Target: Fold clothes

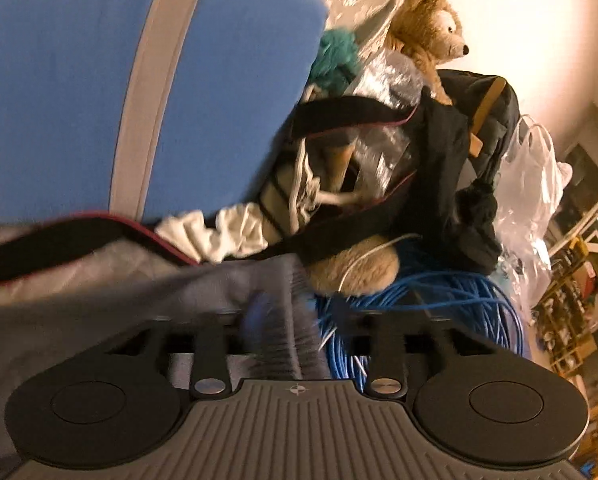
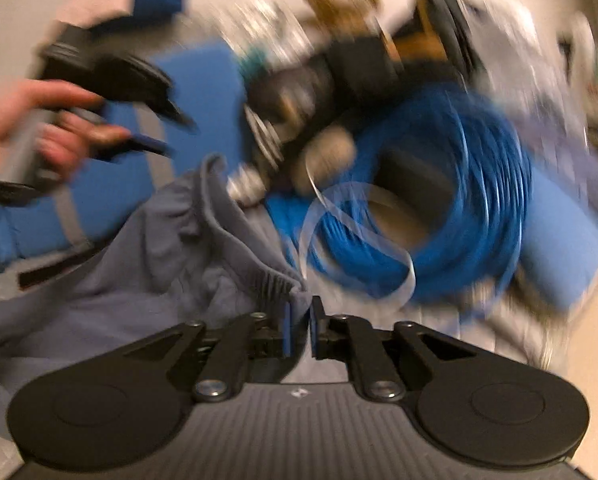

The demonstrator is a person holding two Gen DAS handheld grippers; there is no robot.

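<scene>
The right gripper (image 2: 299,330), nearest the lens, stands narrowly parted with the grey garment's (image 2: 147,264) ribbed hem between its pads, apparently loosening. To fold cleanly, lay that edge flat before withdrawing. The left gripper (image 2: 161,130) hangs open, empty, above the garment beside blue cable (image 2: 459,208).

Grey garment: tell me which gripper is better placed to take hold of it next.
Right. The right gripper has the ribbed hem of the grey garment between its narrowly parted pads. The left gripper hangs open above, clear of the cloth.
</scene>
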